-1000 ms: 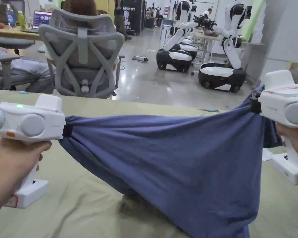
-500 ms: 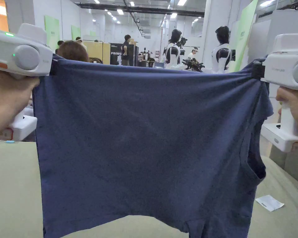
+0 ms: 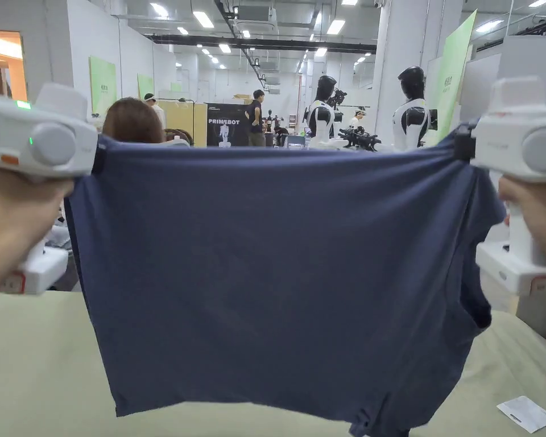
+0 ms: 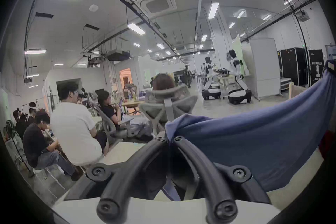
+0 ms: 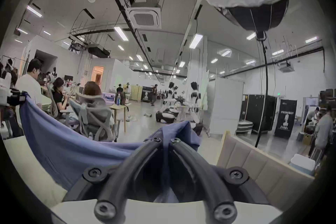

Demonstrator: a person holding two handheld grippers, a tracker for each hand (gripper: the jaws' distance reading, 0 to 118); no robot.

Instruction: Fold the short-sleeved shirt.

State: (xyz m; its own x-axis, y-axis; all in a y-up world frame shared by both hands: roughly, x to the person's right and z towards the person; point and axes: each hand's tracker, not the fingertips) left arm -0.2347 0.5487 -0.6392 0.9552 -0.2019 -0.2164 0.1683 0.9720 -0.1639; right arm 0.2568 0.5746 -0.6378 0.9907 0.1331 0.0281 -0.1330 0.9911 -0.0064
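Navy short-sleeved shirt (image 3: 277, 273) hangs stretched btwn the two grippers, above the green table (image 3: 27, 364). Left gripper (image 4: 169, 139) and right gripper (image 5: 164, 140) each pinch a top corner, jaws clamped on fabric. Prob held taut so it drops flat w/o wrinkles.

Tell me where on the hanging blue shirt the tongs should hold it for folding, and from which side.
Hold the shirt at the two ends of its taut top edge, coming in from the outer sides. The left tongs and right tongs are shut there, and the cloth hangs flat and spread between them above the table. That probably makes it easy to lay down without wrinkles.
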